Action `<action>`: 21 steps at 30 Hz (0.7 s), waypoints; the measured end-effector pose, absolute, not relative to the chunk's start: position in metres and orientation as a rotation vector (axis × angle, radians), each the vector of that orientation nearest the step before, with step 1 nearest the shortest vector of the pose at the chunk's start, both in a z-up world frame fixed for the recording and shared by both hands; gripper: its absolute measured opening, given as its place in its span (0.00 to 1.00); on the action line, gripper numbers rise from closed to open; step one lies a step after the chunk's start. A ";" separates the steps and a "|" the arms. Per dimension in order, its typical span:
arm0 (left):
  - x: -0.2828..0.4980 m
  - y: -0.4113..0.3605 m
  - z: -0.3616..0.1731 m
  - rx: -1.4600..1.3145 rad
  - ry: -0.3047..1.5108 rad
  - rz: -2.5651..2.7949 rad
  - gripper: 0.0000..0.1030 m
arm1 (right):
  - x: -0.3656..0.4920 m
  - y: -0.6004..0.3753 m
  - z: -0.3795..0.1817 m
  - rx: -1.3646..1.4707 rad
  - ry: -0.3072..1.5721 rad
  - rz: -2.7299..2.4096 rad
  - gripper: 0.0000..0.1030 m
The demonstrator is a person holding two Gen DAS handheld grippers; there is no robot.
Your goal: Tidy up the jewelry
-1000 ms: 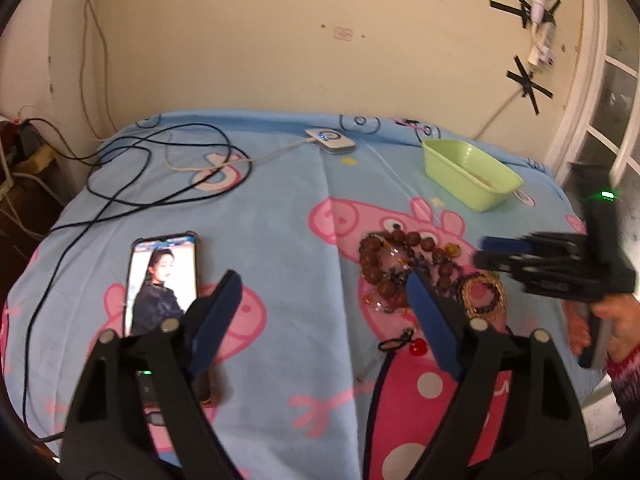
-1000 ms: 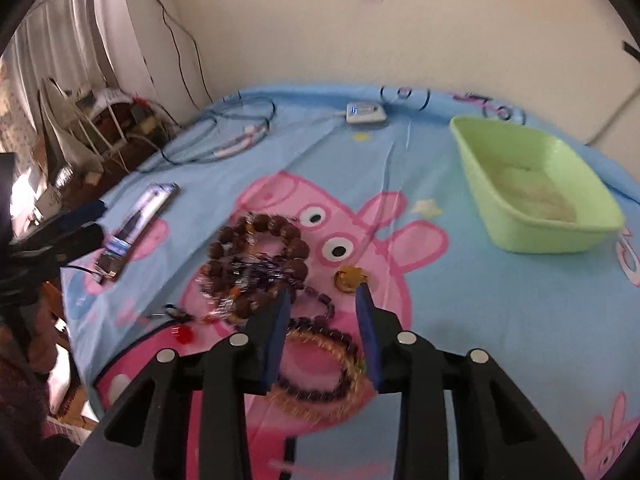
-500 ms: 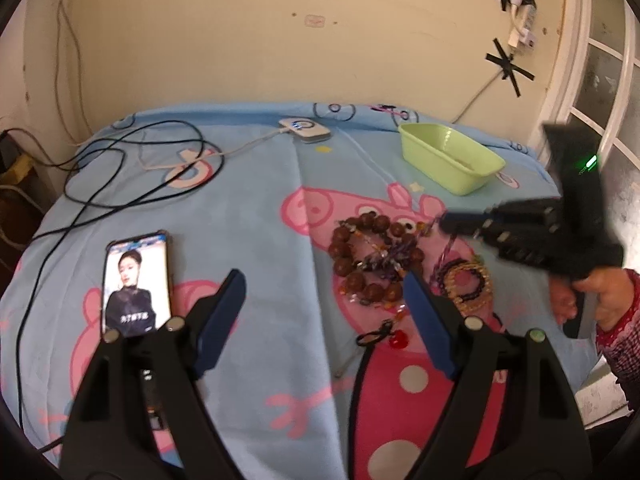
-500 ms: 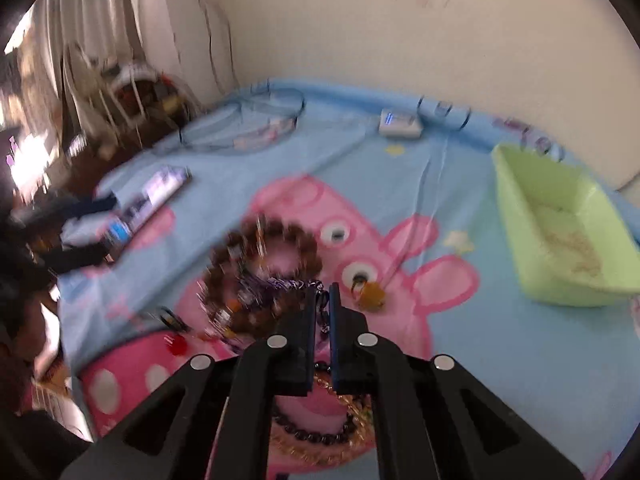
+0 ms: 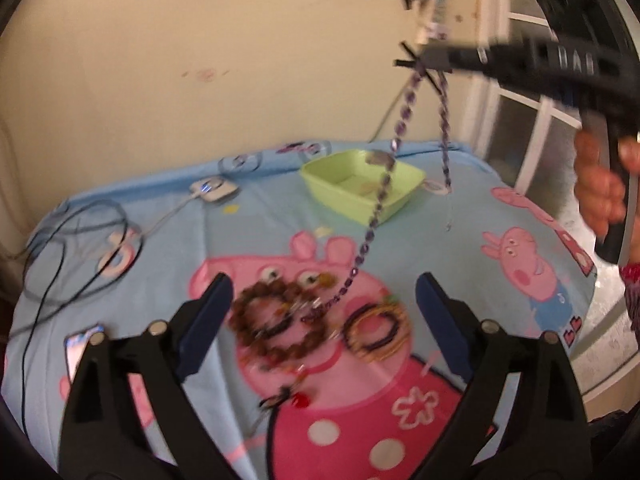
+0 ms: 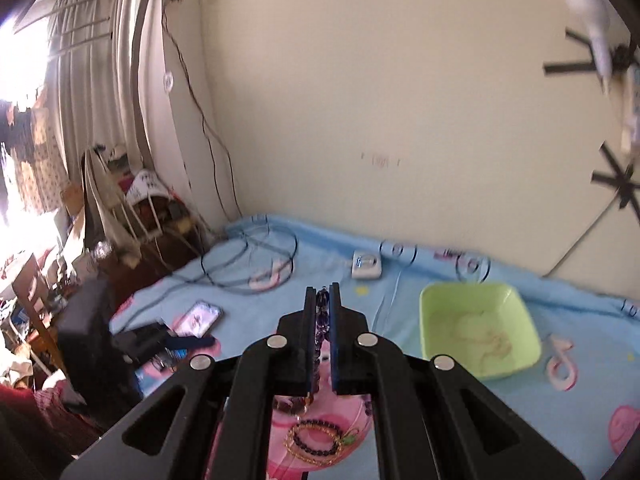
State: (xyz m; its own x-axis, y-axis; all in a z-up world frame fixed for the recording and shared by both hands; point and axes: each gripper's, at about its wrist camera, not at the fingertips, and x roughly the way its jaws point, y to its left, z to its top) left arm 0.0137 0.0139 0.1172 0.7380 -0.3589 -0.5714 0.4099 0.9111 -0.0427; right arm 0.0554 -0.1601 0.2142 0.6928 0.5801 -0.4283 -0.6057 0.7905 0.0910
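A blue cartoon-print sheet [image 5: 460, 208] covers the whole surface, backed by one cream wall [image 5: 200, 40]. On the sheet sits one green tray [image 5: 360, 188], near the far edge, and the right wrist view shows a thin pale chain lying inside it. One loose coil of black cable [image 5: 76, 248] lies at the far left, one white charger block [image 5: 212, 192] lies beside the tray, and one phone [image 6: 198, 316] lies face up near the left edge.

Two grippers are in play. The left gripper [image 5: 322, 320] hangs low over the jewelry pile, its jaws opening wide with nothing pinched between them. The right gripper [image 6: 323, 336], held by one hand [image 5: 600, 188], is raised high with its jaws pressed together on one purple bead necklace [image 5: 384, 184]. The necklace hangs in two strands from the tips; the longer strand slants down in front of the tray, and its lower end reaches the pile on the sheet.

In the pile I count one big brown bead bracelet [image 5: 276, 328], one ring of dark and gold bracelets [image 5: 376, 332] just beside it, too blurred to count apart, and one small red charm [image 5: 298, 400] nearer the camera.
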 end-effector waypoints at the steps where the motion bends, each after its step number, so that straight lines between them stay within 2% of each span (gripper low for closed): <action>1: 0.016 0.009 0.120 0.099 0.602 -0.435 0.88 | 0.053 -0.162 0.223 -0.063 0.441 0.658 0.00; 8: 0.042 -0.028 0.145 0.078 0.569 -0.552 0.88 | 0.036 -0.171 0.272 -0.083 0.353 0.639 0.00; 16: 0.067 -0.075 0.179 0.030 0.528 -0.677 0.87 | 0.036 -0.190 0.304 -0.053 0.311 0.628 0.00; 18: 0.073 -0.086 0.182 0.023 0.541 -0.707 0.72 | 0.037 -0.197 0.306 -0.029 0.310 0.629 0.00; 20: 0.081 -0.094 0.182 0.025 0.576 -0.731 0.25 | 0.040 -0.204 0.308 -0.016 0.308 0.624 0.00; 21: 0.084 -0.097 0.182 0.028 0.589 -0.730 0.15 | 0.041 -0.207 0.308 -0.007 0.308 0.620 0.00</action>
